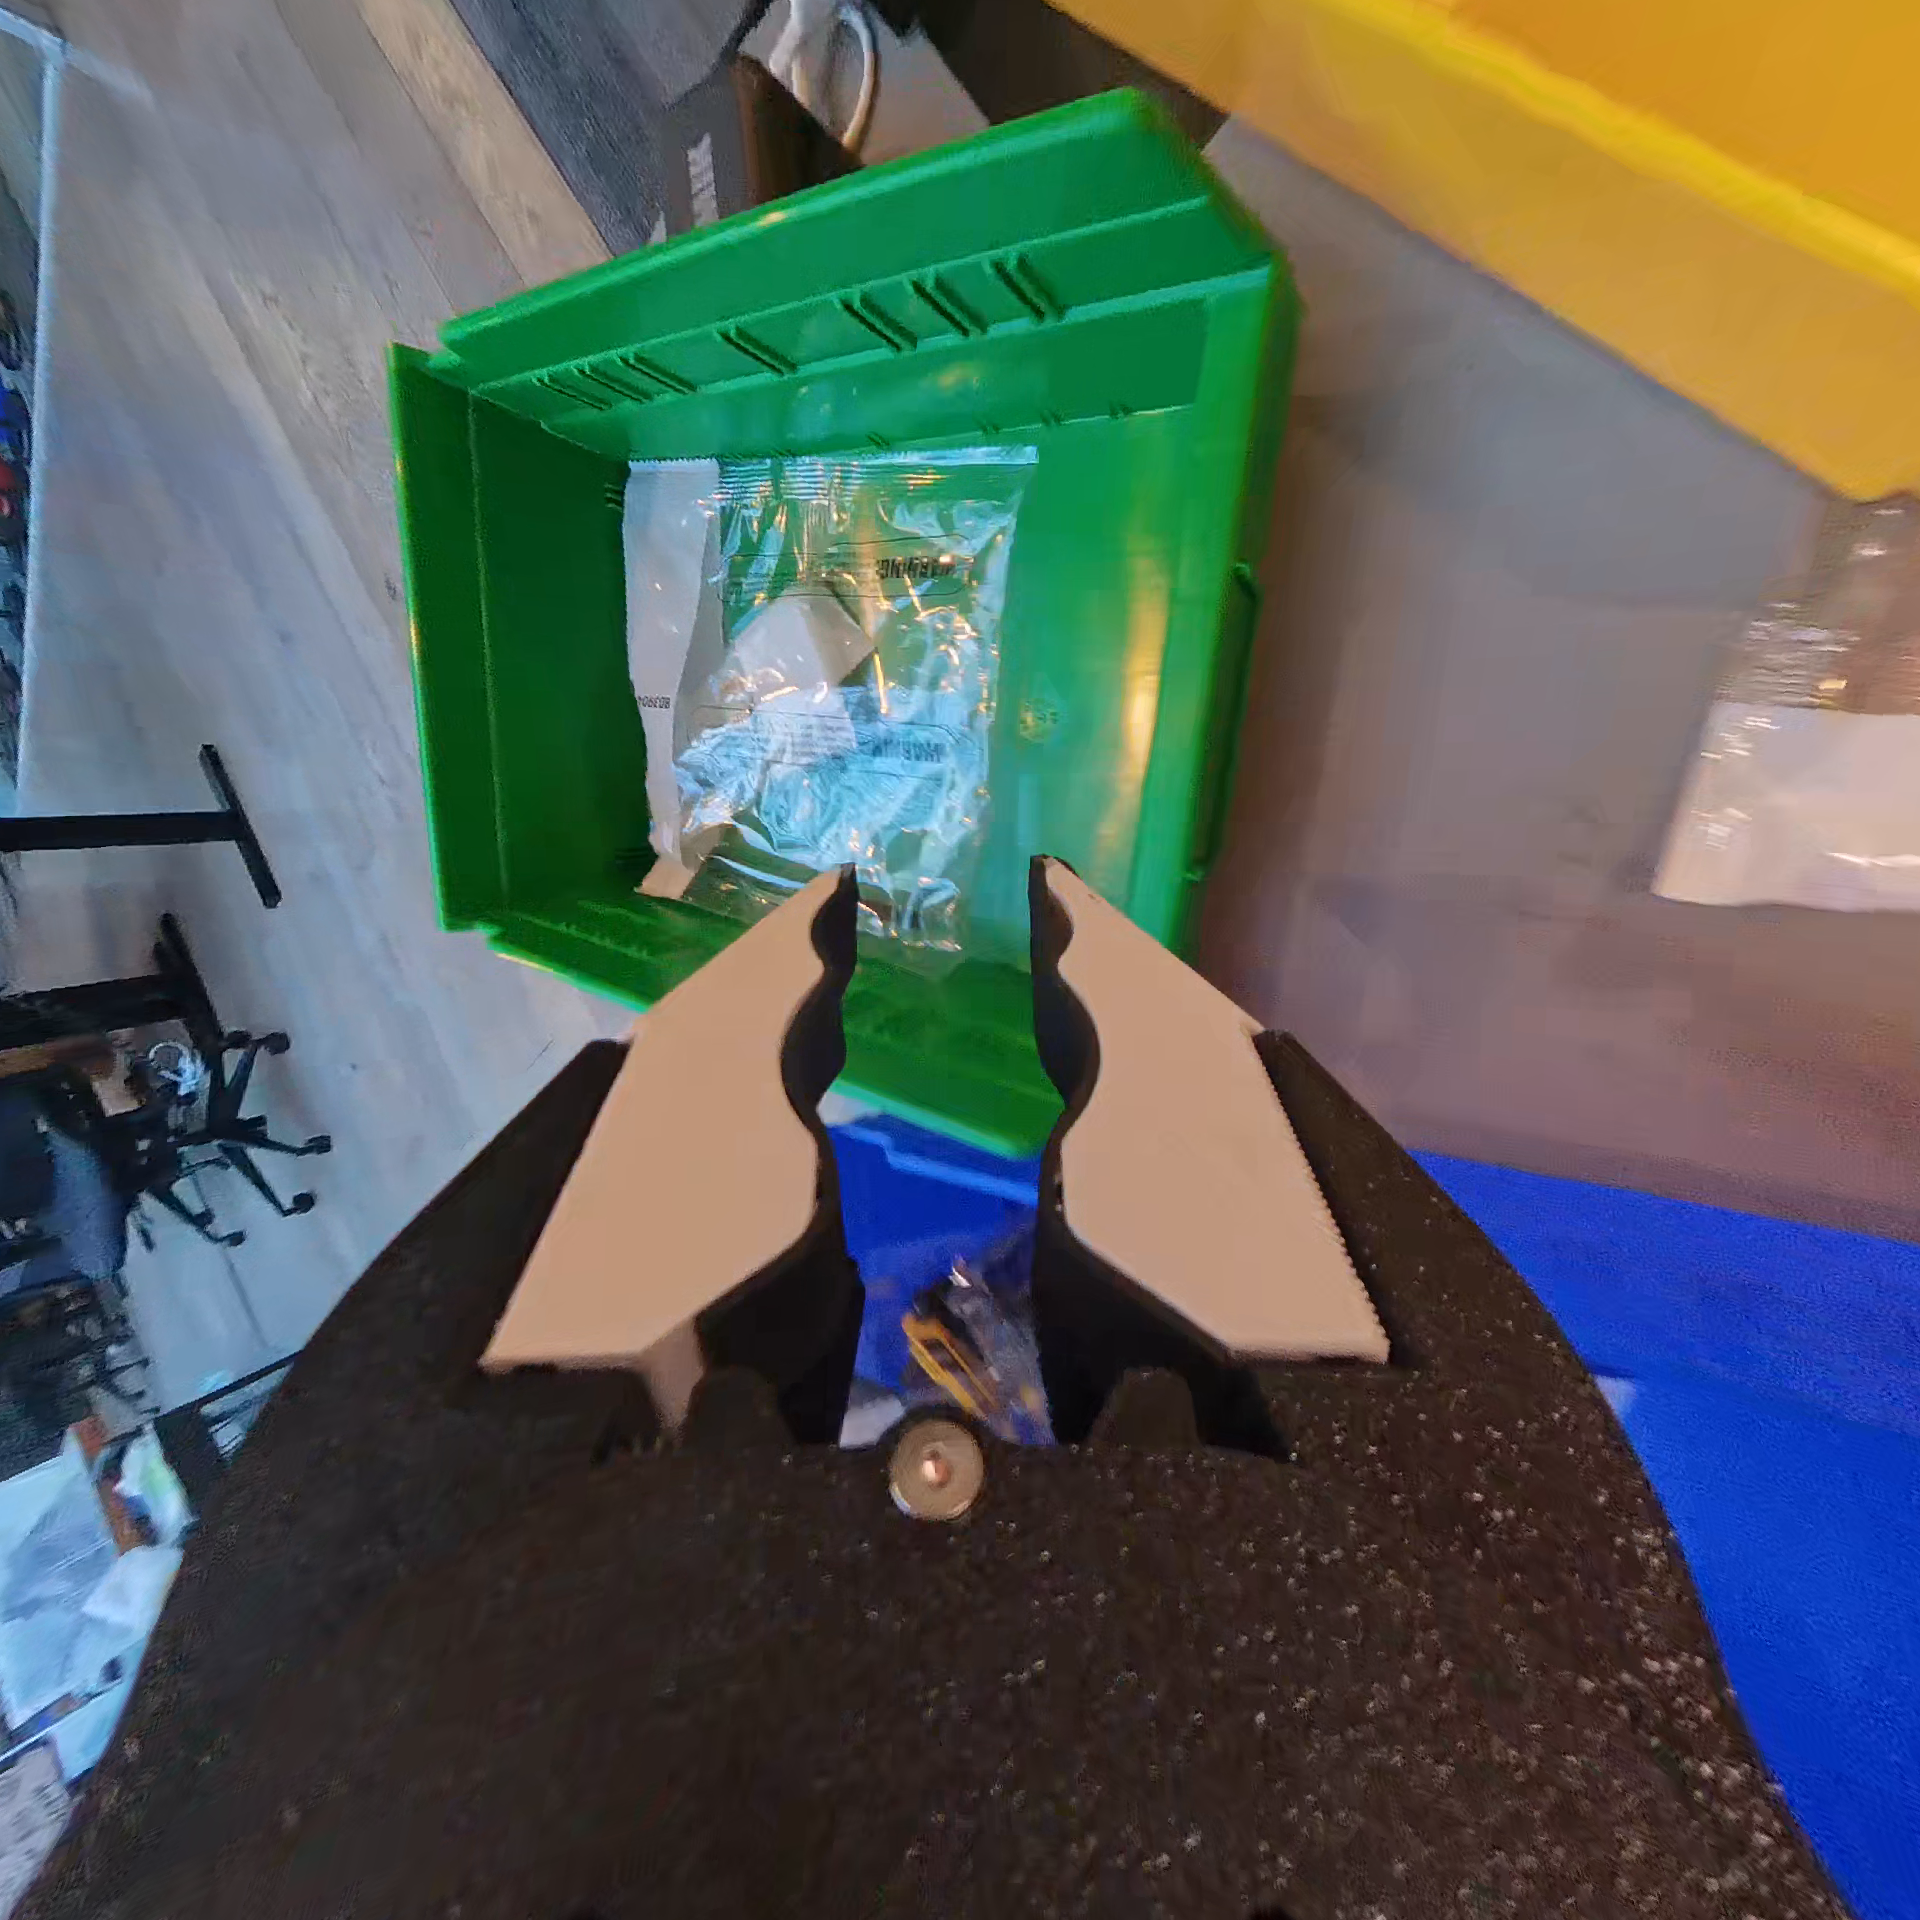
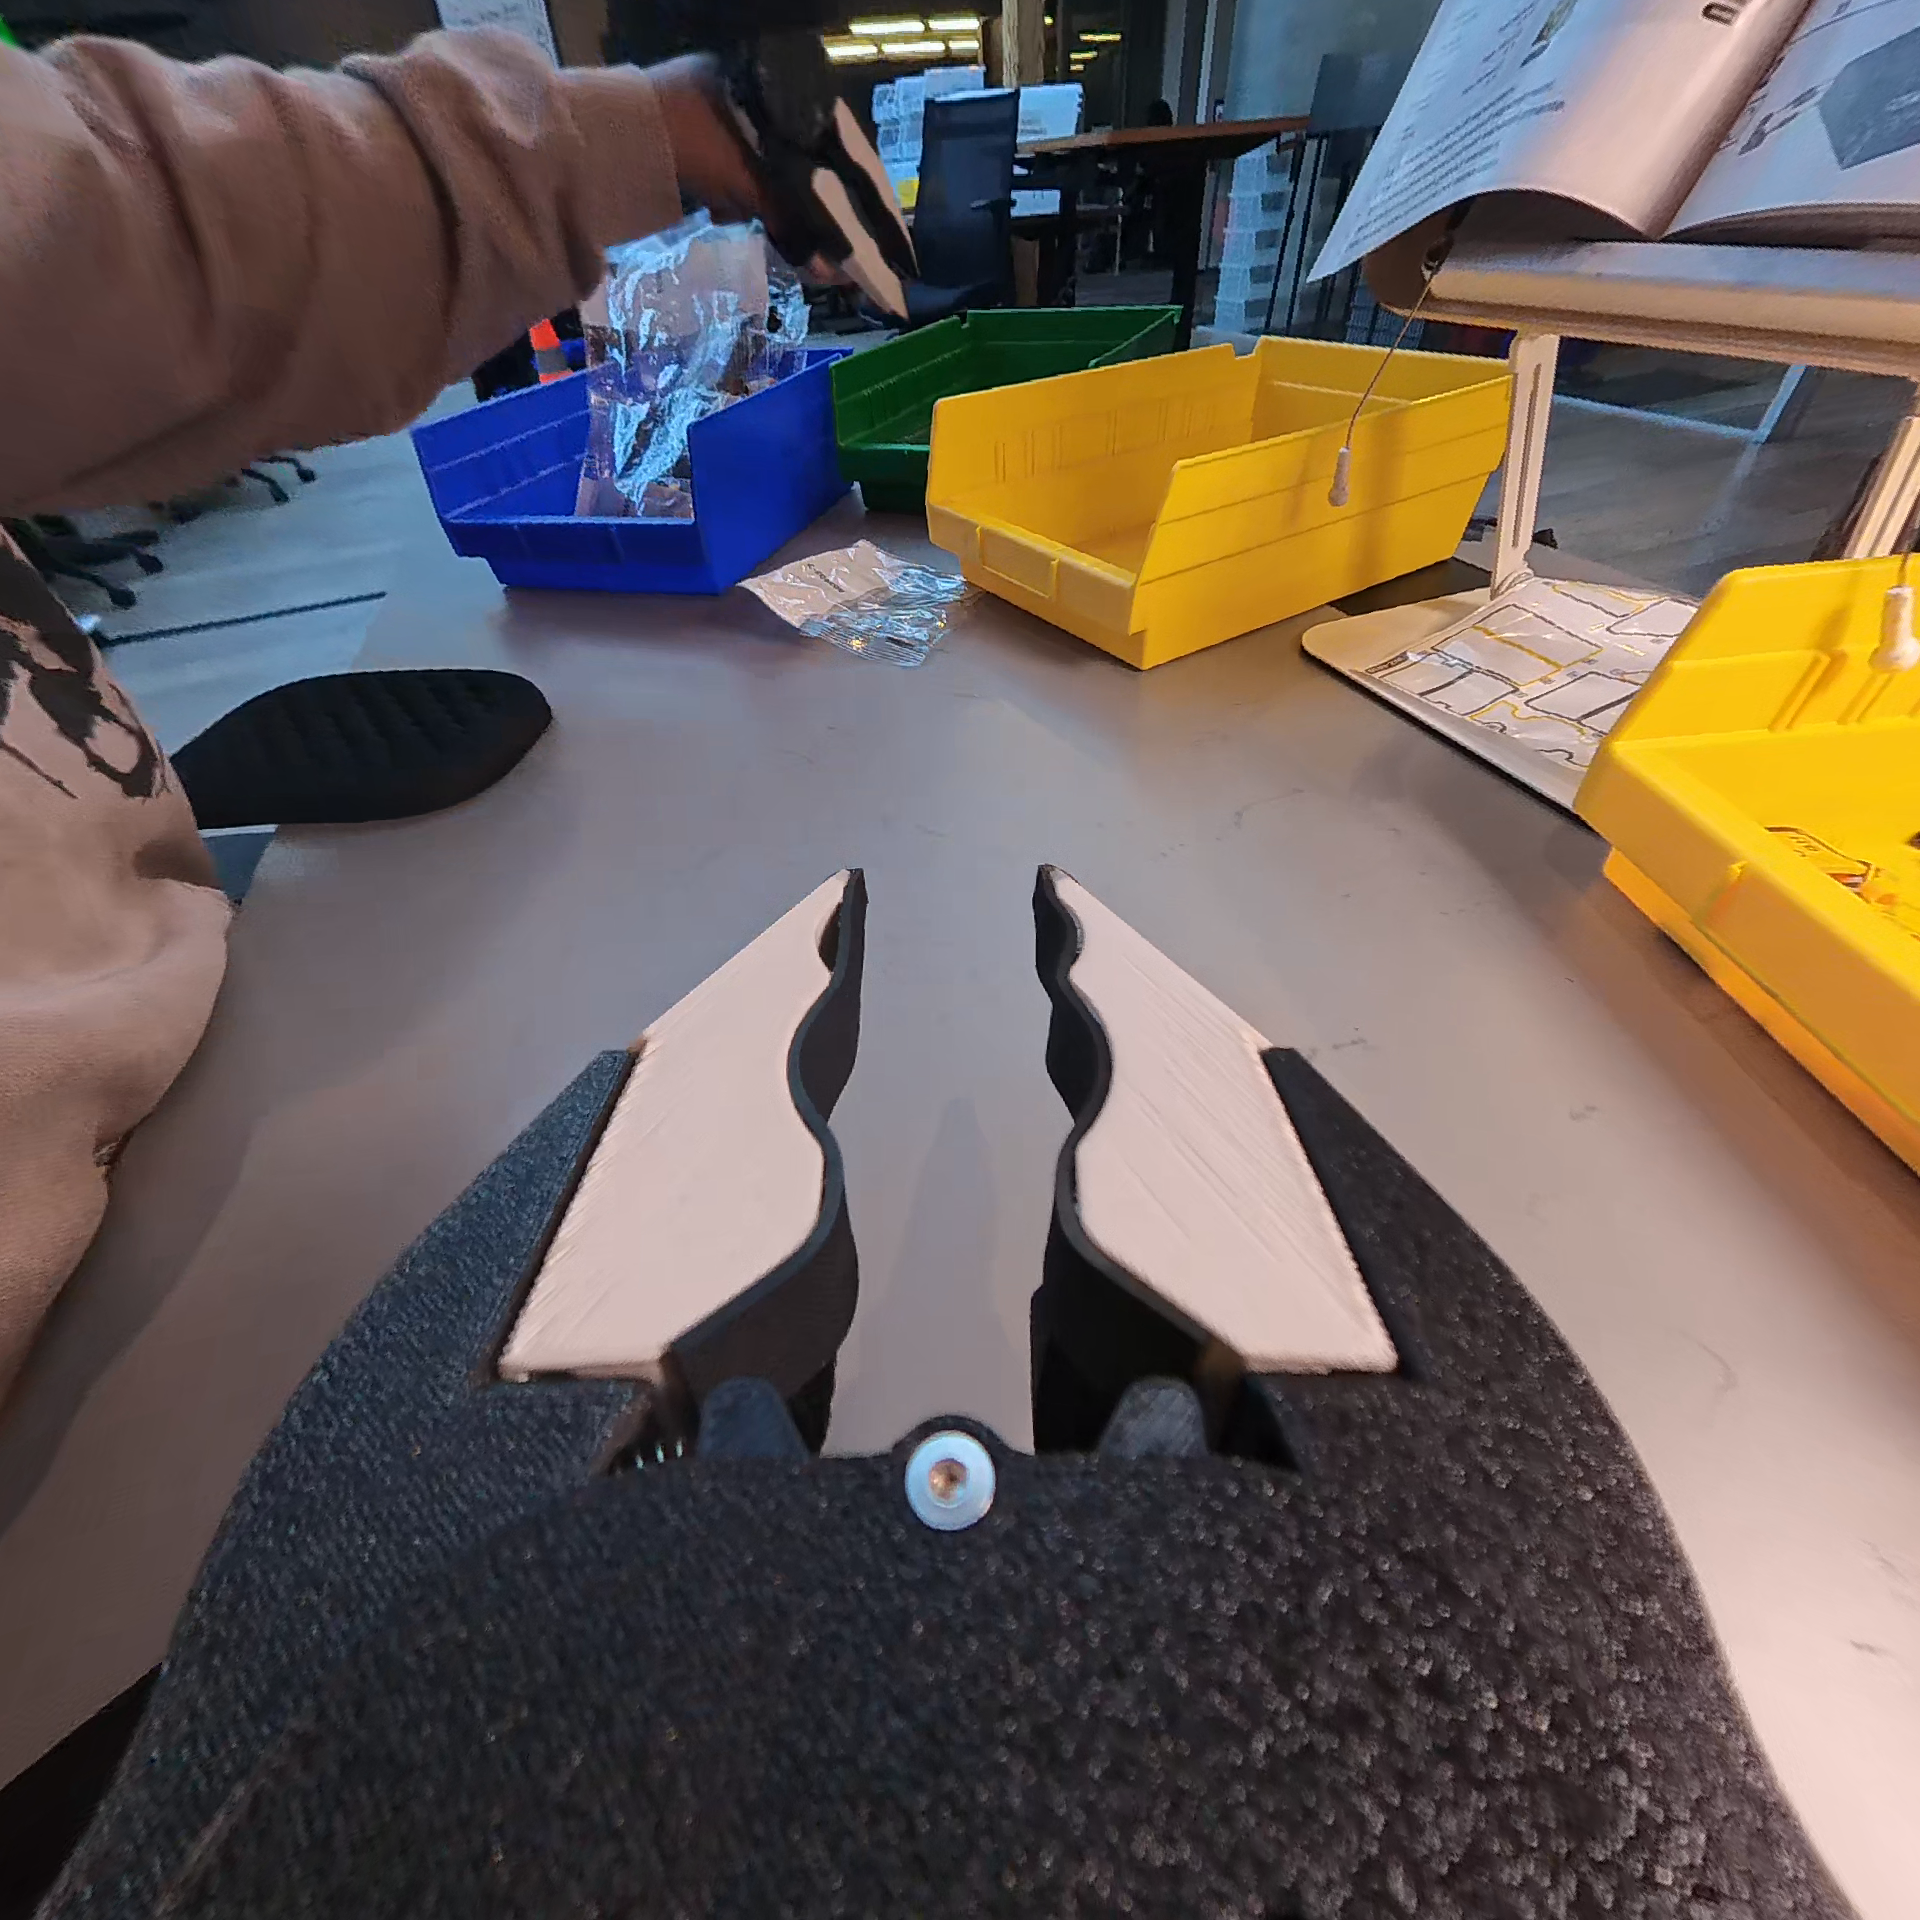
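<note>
Right hand-held gripper (image 2: 951,883) is parted, empty, low over the bare grey worktop (image 2: 1039,748); room all round. Left hand-held gripper (image 1: 943,883), also parted w/ nothing held, hangs above the blue plastic bin (image 1: 1714,1351), approx over the green plastic bin's (image 1: 499,644) near rim. Clear crinkly plastic bags (image 1: 831,675) lie inside; best to clear the rim when moving.

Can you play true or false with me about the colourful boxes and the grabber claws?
1. The green bin has clear plastic bags in it. True.
2. The right gripper is squeezing a bag. False: it is open and empty above the table.
3. A bag lies on the table between the blue bin and a yellow bin. True.
4. The left gripper is shut. False: it is open.
</note>
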Available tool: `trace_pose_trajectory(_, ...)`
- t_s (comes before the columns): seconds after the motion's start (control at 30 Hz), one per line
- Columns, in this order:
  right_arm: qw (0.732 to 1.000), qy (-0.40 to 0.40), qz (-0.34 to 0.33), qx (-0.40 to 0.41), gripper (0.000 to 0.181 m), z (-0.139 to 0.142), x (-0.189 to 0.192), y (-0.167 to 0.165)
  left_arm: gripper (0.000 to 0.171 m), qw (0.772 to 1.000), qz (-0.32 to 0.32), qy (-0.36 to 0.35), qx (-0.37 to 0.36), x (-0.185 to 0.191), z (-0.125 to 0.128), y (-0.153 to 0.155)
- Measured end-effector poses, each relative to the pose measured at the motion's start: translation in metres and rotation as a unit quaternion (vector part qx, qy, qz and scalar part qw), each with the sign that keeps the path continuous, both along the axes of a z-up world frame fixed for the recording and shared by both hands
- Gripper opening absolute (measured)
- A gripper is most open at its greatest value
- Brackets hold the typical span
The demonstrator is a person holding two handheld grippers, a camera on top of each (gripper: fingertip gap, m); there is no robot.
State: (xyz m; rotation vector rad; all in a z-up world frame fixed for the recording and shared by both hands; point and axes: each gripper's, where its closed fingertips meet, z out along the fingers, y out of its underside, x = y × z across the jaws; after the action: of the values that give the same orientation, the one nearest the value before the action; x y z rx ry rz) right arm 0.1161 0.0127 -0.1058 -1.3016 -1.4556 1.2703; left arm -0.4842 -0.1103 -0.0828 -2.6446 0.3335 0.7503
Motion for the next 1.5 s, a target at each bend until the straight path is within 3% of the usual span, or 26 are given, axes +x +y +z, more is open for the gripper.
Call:
trace_pose_trajectory(0.1, 1.000, 0.017, -0.006, 0.006, 0.032, 0.006, 0.002, 0.002, 0.039, 0.998, 0.024, -0.012, -0.051, -0.037, -0.036, 0.031)
trace_pose_trajectory(0.23, 0.999, 0.028, -0.021, -0.001, 0.032, 0.008, 0.007, 0.012, 0.057, 0.989, 0.070, -0.050, -0.123, -0.066, -0.096, 0.043)
trace_pose_trajectory(0.33, 0.999, 0.026, -0.032, -0.011, 0.032, 0.004, 0.009, 0.020, 0.036, 0.985, 0.060, -0.048, -0.154, -0.075, -0.123, 0.043)
trace_pose_trajectory(0.37, 0.999, 0.024, -0.033, -0.012, 0.032, 0.003, 0.009, 0.021, 0.018, 0.987, 0.054, -0.060, -0.142, -0.073, -0.123, 0.048)
trace_pose_trajectory(0.43, 0.999, 0.021, -0.031, -0.012, 0.032, 0.001, 0.009, 0.021, 0.000, 0.987, 0.051, -0.044, -0.145, -0.077, -0.114, 0.046)
trace_pose_trajectory(0.53, 1.000, 0.013, -0.026, -0.006, 0.032, -0.002, 0.007, 0.018, 0.000, 0.991, 0.045, -0.033, -0.121, -0.076, -0.072, 0.042)
trace_pose_trajectory(0.73, 1.000, 0.015, -0.013, 0.008, 0.032, 0.002, 0.007, 0.010, 0.000, 0.998, 0.049, -0.033, 0.026, -0.058, 0.067, 0.023)
trace_pose_trajectory(0.9, 1.000, 0.026, -0.005, 0.015, 0.032, 0.010, 0.007, 0.002, 0.000, 0.988, 0.014, -0.093, 0.125, -0.010, 0.149, 0.003)
trace_pose_trajectory(1.0, 0.999, 0.037, 0.000, 0.024, 0.032, 0.018, 0.008, -0.004, 0.000, 0.968, -0.056, -0.165, 0.183, 0.046, 0.184, 0.001)
trace_pose_trajectory(1.1, 0.998, 0.049, 0.006, 0.027, 0.032, 0.025, 0.008, -0.010, 0.000, 0.937, -0.163, -0.223, 0.215, 0.119, 0.208, -0.001)
trace_pose_trajectory(1.2, 0.997, 0.063, 0.013, 0.030, 0.032, 0.032, 0.005, -0.017, 0.000, 0.882, -0.290, -0.275, 0.249, 0.203, 0.228, -0.006)
trace_pose_trajectory(1.37, 0.993, 0.111, 0.008, 0.027, 0.042, 0.053, -0.004, -0.026, 0.000, 0.735, -0.501, -0.362, 0.279, 0.345, 0.235, -0.031)
trace_pose_trajectory(1.5, 0.988, 0.156, -0.003, 0.014, 0.071, 0.079, -0.013, -0.029, 0.000, 0.605, -0.605, -0.432, 0.285, 0.423, 0.213, -0.049)
